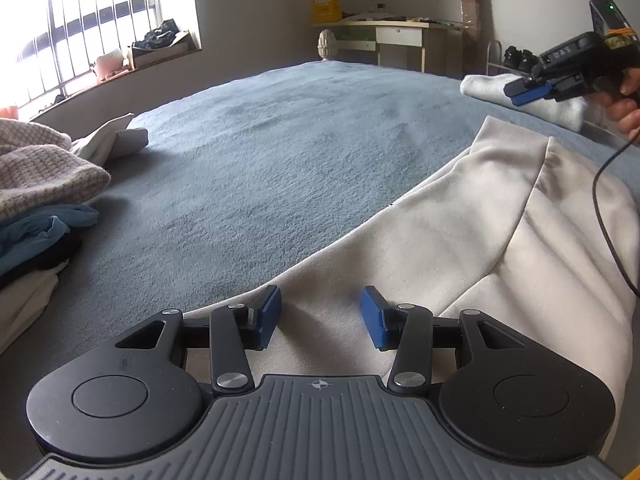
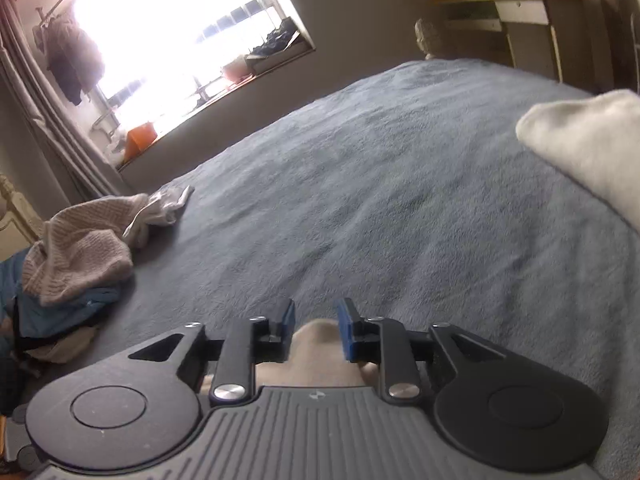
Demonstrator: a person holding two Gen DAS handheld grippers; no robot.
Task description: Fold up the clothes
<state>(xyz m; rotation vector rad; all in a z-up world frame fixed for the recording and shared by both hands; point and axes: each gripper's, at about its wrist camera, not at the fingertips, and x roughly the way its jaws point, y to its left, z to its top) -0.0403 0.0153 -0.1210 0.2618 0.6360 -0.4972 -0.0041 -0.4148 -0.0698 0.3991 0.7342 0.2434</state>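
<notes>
A grey-blue blanket covers the bed. Nearest, the left gripper hovers with jaws wide apart over a cream garment, gripping nothing. The right gripper stands partly open around cream fabric. A clothes pile lies left; a desk stands beyond.

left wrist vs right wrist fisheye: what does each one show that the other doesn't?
Left wrist only: the beige garment spread wide across the bed, the right gripper held above it, and the open left gripper over the garment's edge.

Right wrist only: dark clothes hanging beside the window, the curtain, and beige cloth between the right gripper's own fingers.

Both: the blue-grey blanket, the knitted sweater on the clothes pile, the window, the desk and the folded white item.
</notes>
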